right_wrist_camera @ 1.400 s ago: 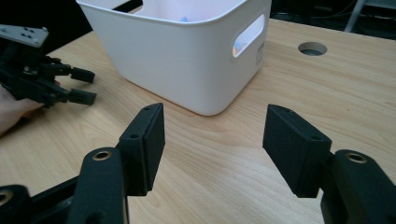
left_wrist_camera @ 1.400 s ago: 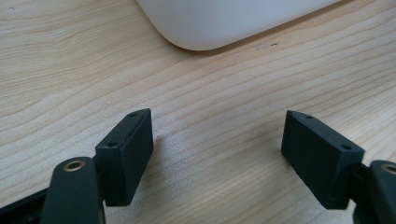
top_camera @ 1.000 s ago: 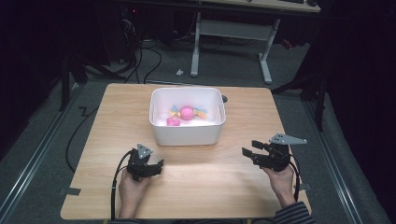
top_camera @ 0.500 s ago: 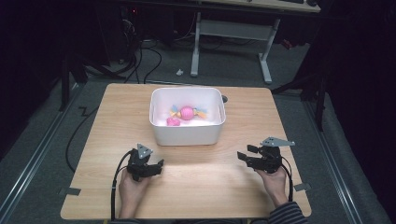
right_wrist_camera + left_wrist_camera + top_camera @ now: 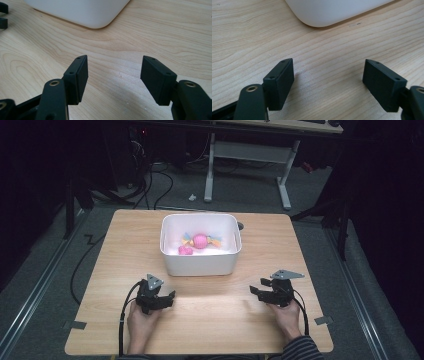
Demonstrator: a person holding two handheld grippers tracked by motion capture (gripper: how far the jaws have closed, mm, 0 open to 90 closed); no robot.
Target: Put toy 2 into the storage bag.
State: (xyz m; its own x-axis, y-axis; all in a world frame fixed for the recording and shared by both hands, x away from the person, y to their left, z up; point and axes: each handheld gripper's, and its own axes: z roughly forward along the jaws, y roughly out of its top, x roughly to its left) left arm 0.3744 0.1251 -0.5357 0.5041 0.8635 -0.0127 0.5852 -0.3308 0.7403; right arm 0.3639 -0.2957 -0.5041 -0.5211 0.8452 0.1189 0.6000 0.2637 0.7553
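A white bin (image 5: 199, 263) stands in the middle of the wooden table (image 5: 125, 245). Inside it lie a pink ball toy with coloured ends (image 5: 200, 240) and a small pink piece (image 5: 185, 250). My left gripper (image 5: 168, 298) rests low over the table in front of the bin's left corner, open and empty. In the left gripper view the left gripper (image 5: 328, 68) points at bare wood below the bin (image 5: 337, 10). My right gripper (image 5: 256, 291) sits open and empty at the front right. Seen in its own view, the right gripper (image 5: 114, 65) faces the bin's corner (image 5: 80, 10).
Bare wood lies between the two grippers and along the table's sides. The left gripper's jaw tips (image 5: 2, 15) show at the top left edge of the right gripper view. A desk frame (image 5: 247, 150) and cables (image 5: 160, 180) stand on the floor behind the table.
My right gripper has moved left and a little toward the front edge, lower over the table. The left gripper and the bin have stayed put.
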